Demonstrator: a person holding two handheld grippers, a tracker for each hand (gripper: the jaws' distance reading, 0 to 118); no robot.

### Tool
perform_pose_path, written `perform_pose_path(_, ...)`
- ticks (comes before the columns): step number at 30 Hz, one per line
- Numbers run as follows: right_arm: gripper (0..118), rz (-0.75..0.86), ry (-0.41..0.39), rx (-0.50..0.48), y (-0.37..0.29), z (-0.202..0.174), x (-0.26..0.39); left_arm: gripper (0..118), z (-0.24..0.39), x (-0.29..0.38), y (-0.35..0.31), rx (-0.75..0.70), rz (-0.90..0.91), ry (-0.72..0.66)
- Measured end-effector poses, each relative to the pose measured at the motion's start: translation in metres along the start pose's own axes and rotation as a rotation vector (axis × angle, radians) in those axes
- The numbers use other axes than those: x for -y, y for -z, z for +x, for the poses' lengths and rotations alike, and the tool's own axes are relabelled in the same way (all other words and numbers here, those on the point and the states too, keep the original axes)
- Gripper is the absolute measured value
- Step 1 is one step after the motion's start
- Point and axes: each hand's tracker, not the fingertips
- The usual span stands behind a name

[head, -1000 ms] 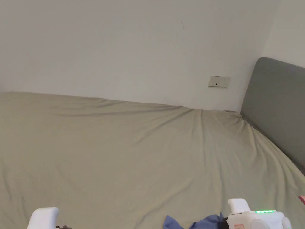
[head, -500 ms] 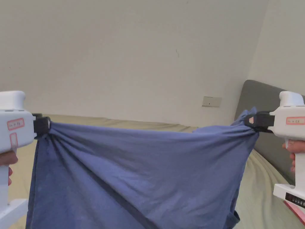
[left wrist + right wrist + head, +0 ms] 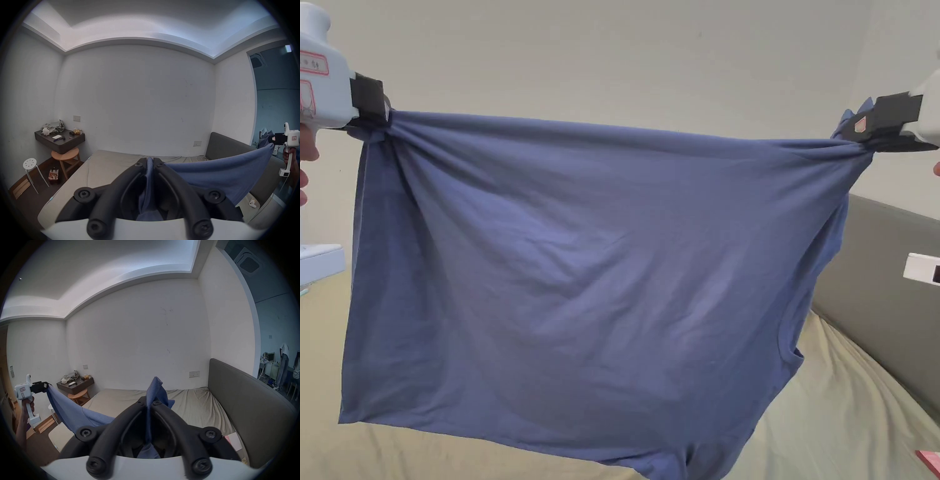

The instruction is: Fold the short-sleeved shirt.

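You held the blue cotton short-sleeved shirt [image 3: 581, 275] taut 9-to-3, left claw [image 3: 378, 115] & right claw [image 3: 853, 134] both clamped on it, above the olive-sheeted bed [image 3: 850, 412].

Shirt [image 3: 581, 275]: thin blue knit cloth, matt, soft drape, fine creases fanning from both pinched corners at 10 and 2 o'clock.
Left gripper [image 3: 150, 160]: jaws matt black plastic, smooth, dark screw heads; body glossy white plastic.
Right gripper [image 3: 148, 400]: same matt black jaws, white shell.
Bed sheet [image 3: 850, 412]: olive-beige cloth, matt, lightly wrinkled, at 5 o'clock.
Headboard [image 3: 887, 281]: grey fabric covering, matt, even.
Wall [image 3: 612, 56]: flat painted finish.
Round stool [image 3: 65, 154]: pale wood, smooth.
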Motion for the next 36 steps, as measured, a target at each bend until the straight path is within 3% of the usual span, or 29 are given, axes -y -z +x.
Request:
perform_pose_path(7, 4, -0.018, -0.066, 0.061, 0.049, -0.005, -0.025, 5, 0.000, -0.006, 0.056, -0.021, -0.032, 0.037)
perform_pose_path(12, 4, -0.033, -0.116, 0.141, 0.103, -0.006, -0.046, 5, -0.004, -0.015, 0.115, -0.003, -0.072, -0.019)
perform_pose_path(16, 4, -0.028, -0.101, 0.169, 0.159, 0.004, -0.074, 5, -0.003, -0.030, 0.176, 0.005, -0.068, -0.027)
perform_pose_path(20, 4, -0.021, -0.180, 0.279, 0.211, 0.009, -0.091, 5, -0.001, -0.038, 0.246, 0.046, -0.070, -0.041)
perform_pose_path(25, 4, -0.026, -0.236, 0.304, 0.259, 0.022, -0.099, 5, 0.012, -0.032, 0.303, 0.016, -0.109, -0.029)
perform_pose_path(29, 4, -0.022, -0.238, 0.319, 0.287, 0.032, -0.087, 5, 0.015, -0.019, 0.340, 0.020, -0.118, -0.059)
perform_pose_path(31, 4, -0.043, -0.200, 0.313, 0.303, 0.042, -0.070, 5, 0.019, -0.002, 0.351, 0.014, -0.147, -0.048)
perform_pose_path(36, 4, -0.160, -0.158, 0.292, 0.344, 0.066, 0.009, 5, 0.021, 0.068, 0.373, 0.009, -0.223, -0.028)
